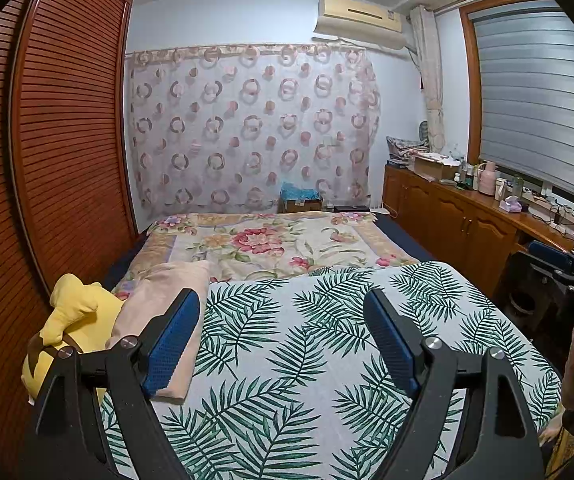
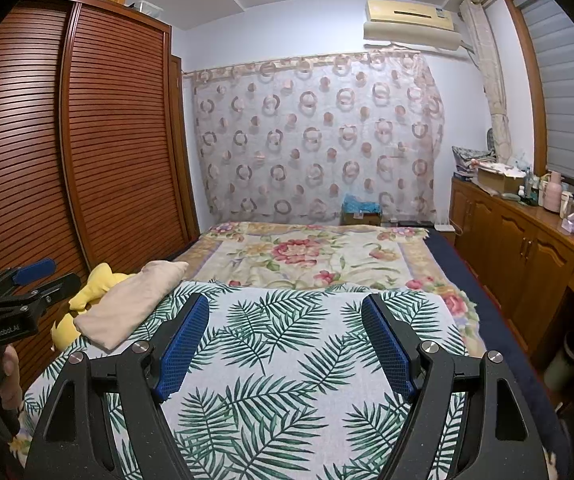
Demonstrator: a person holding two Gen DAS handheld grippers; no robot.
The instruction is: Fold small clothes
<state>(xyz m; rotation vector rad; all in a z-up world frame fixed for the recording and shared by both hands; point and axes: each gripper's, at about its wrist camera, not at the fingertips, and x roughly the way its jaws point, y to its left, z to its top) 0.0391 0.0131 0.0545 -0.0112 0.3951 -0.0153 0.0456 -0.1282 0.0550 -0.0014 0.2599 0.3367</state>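
Note:
A pale pink folded garment (image 1: 159, 304) (image 2: 127, 300) lies at the left edge of a white cloth with green fern leaves (image 1: 307, 340) (image 2: 287, 340) spread over the bed. My left gripper (image 1: 283, 300) hangs open over that cloth, its left finger in front of the garment, nothing between the blue pads. My right gripper (image 2: 285, 306) is open too, above the cloth's middle, to the right of the garment. Each gripper shows at the edge of the other's view: the right one (image 1: 559, 268), the left one (image 2: 35, 272), with a hand on its grip.
A yellow plush toy (image 1: 67, 320) (image 2: 95, 284) sits at the bed's left edge behind the garment. A floral blanket (image 1: 271, 240) covers the far bed. A louvred wooden wardrobe (image 1: 67, 140) stands left; wooden cabinets (image 2: 527, 248) with bottles and boxes run along the right.

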